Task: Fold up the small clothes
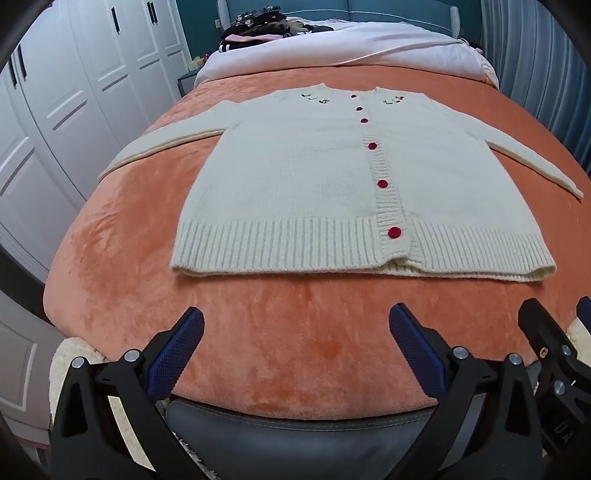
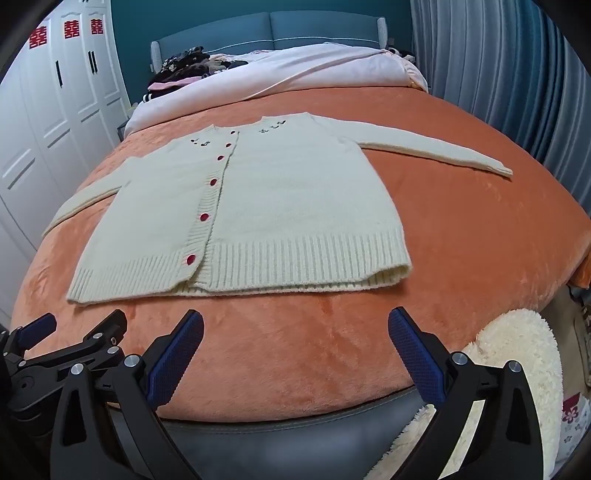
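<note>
A small cream knit cardigan (image 1: 295, 184) with red buttons lies flat, face up, on the orange blanket (image 1: 295, 350), sleeves spread out to both sides. It also shows in the right wrist view (image 2: 277, 206). My left gripper (image 1: 295, 332) is open and empty, above the blanket's near edge, short of the ribbed hem. My right gripper (image 2: 295, 332) is open and empty, just to the right of the left one, also short of the hem. The right gripper's finger shows in the left wrist view (image 1: 535, 325), and the left gripper shows in the right wrist view (image 2: 74, 332).
A white duvet (image 1: 351, 48) and a pile of dark clothes (image 1: 258, 26) lie at the head of the bed. White wardrobe doors (image 1: 74, 92) stand on the left, grey curtains (image 2: 498, 74) on the right. A fluffy cream rug (image 2: 517, 362) lies by the bed's foot.
</note>
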Demonstrator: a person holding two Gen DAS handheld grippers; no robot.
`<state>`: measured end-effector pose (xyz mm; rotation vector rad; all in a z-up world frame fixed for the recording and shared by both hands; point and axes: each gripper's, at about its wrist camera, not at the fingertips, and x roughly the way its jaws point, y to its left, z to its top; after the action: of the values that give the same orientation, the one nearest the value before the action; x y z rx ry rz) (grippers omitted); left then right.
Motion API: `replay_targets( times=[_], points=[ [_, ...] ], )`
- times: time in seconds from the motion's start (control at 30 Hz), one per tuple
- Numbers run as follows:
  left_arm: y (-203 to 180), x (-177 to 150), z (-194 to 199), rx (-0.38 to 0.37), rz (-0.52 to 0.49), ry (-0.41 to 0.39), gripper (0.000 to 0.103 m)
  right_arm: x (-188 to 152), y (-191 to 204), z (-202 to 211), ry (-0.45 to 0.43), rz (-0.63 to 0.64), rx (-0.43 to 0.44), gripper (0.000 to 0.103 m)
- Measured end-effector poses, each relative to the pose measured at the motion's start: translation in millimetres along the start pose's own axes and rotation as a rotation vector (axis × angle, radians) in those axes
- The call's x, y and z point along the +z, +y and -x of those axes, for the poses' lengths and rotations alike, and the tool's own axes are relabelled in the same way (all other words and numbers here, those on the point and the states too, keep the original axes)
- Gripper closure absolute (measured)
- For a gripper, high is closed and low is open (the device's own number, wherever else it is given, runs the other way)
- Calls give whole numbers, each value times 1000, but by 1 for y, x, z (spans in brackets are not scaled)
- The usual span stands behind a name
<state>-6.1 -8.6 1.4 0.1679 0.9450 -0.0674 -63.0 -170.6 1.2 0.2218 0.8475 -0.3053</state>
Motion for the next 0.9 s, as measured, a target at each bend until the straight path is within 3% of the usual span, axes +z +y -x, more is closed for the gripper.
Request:
replay_targets(
  times=[0.9],
  points=[
    [9, -3, -14, -22, 17, 70, 5, -3, 7, -5, 11, 9, -1, 5]
  ],
)
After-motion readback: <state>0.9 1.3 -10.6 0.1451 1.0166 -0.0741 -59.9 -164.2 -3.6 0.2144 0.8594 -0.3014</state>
